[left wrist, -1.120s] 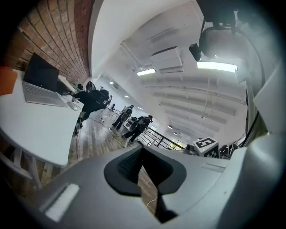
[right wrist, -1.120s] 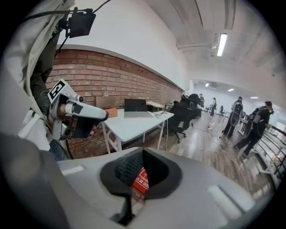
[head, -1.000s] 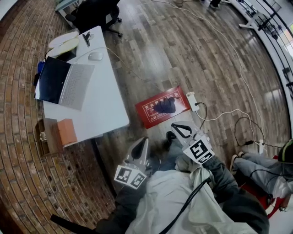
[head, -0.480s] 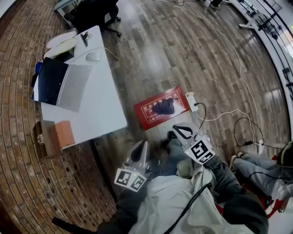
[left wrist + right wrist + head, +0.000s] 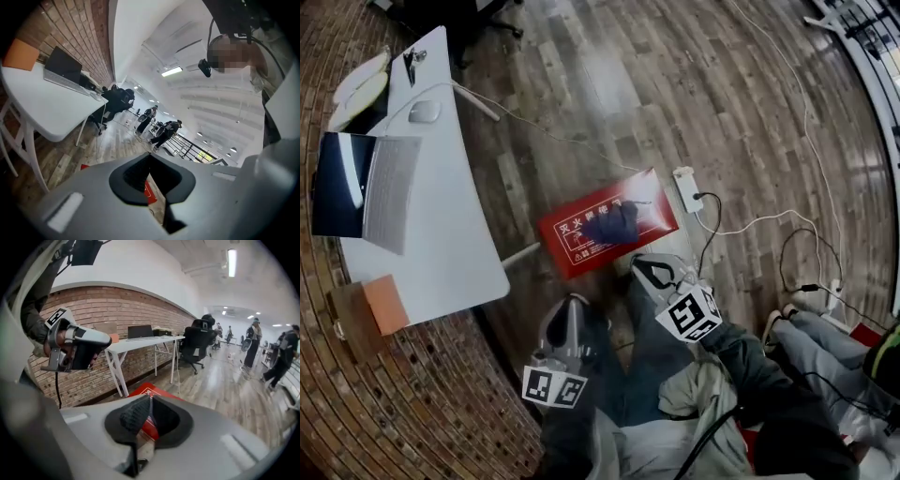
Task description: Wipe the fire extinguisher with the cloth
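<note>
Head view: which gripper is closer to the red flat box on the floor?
The right gripper: its shut tips are just short of the near edge of the red flat box. The left gripper hangs farther back, toward the person.

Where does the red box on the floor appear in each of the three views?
Head view: the red box lies at the centre, on the wooden floor.
Left gripper view: the red box is only a sliver, low centre, behind the jaws.
Right gripper view: the red box is low centre, just above the jaws.
Shared landmark: the white table.
</note>
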`<act>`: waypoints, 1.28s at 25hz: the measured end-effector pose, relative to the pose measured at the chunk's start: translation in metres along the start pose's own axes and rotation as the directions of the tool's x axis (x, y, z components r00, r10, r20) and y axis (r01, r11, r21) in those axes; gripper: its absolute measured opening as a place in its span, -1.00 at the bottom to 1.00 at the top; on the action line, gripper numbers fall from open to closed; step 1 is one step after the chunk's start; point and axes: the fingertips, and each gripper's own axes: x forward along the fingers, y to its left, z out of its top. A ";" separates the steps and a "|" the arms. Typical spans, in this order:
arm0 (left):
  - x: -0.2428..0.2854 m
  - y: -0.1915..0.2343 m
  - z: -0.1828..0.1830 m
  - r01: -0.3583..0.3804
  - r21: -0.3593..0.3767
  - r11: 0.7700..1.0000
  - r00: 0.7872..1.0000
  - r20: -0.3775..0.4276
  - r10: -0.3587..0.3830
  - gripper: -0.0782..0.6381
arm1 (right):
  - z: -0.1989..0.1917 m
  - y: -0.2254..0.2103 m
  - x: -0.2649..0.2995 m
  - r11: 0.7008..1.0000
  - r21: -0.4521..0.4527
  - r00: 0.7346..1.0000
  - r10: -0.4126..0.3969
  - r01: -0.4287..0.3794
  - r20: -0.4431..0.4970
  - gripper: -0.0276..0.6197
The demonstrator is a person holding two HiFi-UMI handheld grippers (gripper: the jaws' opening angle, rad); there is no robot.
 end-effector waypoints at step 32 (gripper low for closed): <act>0.043 0.080 -0.120 0.033 -0.093 0.995 0.998 -0.052 -0.038 -0.77 | -0.107 -0.025 0.121 0.977 -0.030 0.964 -0.211 0.209 -0.160 -0.47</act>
